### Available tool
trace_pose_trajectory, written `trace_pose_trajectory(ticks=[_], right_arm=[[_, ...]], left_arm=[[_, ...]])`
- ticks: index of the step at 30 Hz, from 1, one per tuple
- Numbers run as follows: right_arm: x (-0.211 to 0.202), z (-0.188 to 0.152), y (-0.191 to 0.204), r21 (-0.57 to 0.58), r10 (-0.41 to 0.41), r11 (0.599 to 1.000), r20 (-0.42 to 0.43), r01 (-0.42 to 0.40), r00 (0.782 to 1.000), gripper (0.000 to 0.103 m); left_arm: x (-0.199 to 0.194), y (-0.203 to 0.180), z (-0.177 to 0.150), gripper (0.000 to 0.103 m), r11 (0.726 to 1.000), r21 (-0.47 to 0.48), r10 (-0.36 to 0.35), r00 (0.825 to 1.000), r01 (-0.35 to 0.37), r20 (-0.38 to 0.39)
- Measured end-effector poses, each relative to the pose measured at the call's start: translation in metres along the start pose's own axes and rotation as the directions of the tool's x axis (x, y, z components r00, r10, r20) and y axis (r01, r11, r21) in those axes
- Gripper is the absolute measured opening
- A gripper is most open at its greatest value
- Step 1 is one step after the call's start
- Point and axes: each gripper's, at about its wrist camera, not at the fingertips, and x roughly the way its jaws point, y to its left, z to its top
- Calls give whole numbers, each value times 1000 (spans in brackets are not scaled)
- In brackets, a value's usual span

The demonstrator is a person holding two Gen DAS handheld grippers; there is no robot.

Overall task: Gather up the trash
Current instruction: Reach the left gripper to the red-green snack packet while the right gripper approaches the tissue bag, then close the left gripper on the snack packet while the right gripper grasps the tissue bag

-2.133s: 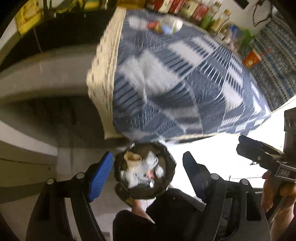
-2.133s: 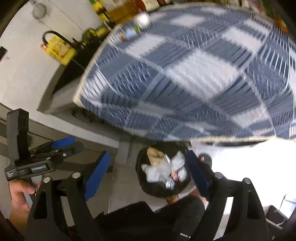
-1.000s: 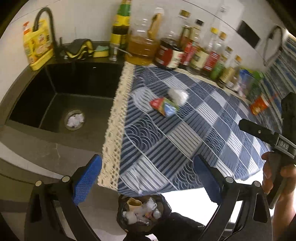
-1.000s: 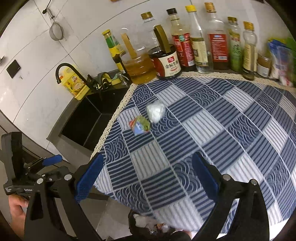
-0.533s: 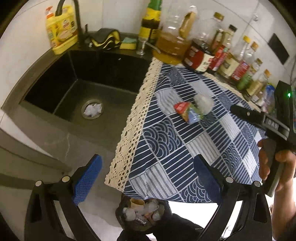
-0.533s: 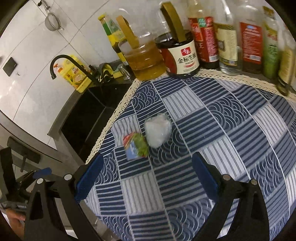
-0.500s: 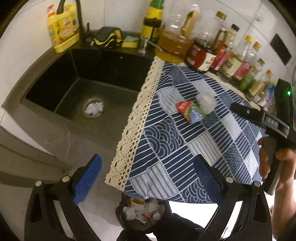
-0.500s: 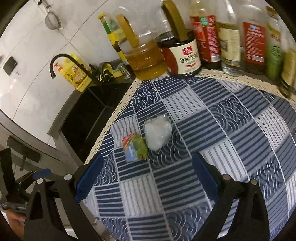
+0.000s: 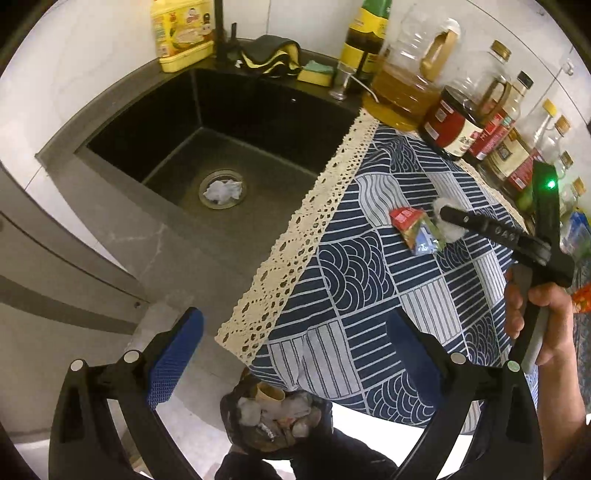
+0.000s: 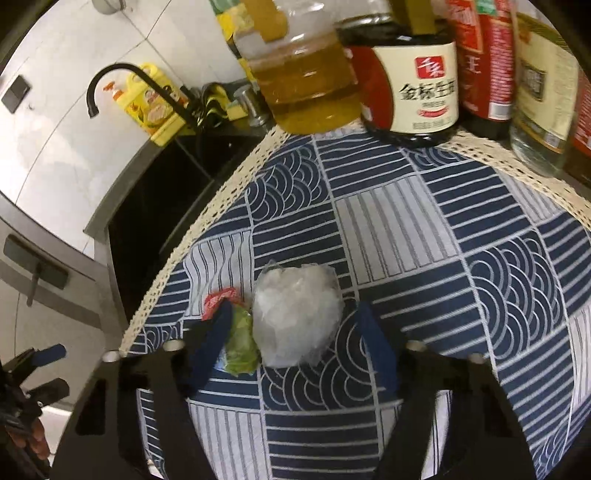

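Observation:
A crumpled clear plastic wad point(image 10: 295, 314) and a red-green snack wrapper point(image 10: 236, 332) lie side by side on the blue patterned tablecloth point(image 10: 480, 258). My right gripper point(image 10: 295, 347) is open, its fingers straddling the plastic wad, the left finger over the wrapper. Both items also show in the left wrist view, wrapper point(image 9: 417, 230), wad point(image 9: 448, 221), with the right gripper body point(image 9: 517, 240) above them. My left gripper point(image 9: 295, 350) is open and empty, off the counter's front edge, above a black trash bag point(image 9: 273, 417) full of litter. A white paper wad point(image 9: 221, 190) sits in the sink drain.
A black sink point(image 9: 207, 136) lies left of the cloth, with a black tap point(image 10: 122, 81) and yellow detergent bottle point(image 9: 181, 33). An oil jug point(image 10: 299, 66), soy sauce jar point(image 10: 410, 85) and several bottles point(image 9: 506, 147) line the back wall.
My right gripper has moved forward and down onto the cloth until its fingers flank the plastic wad. My left gripper has shifted slightly left over the counter edge, still open.

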Motion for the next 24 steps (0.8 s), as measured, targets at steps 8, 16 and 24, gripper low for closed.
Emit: trace_pose_trajectory(ticks=[8,16,24], right_arm=[[-10,-8,-3,2,46,999,18,-46,999,49],[-43,-22,-16,33,65,997,69,-67,996,49],[-82,-50,-41,93,82,991,149,-97,985,49]], left_arm=[[0,-13,0,96,1000,7,0,1000,0,4],[5,-46,9,96,996,84,-31,1000,31,4],[25,-89,22,96,979,186,-76,997,79,-20]])
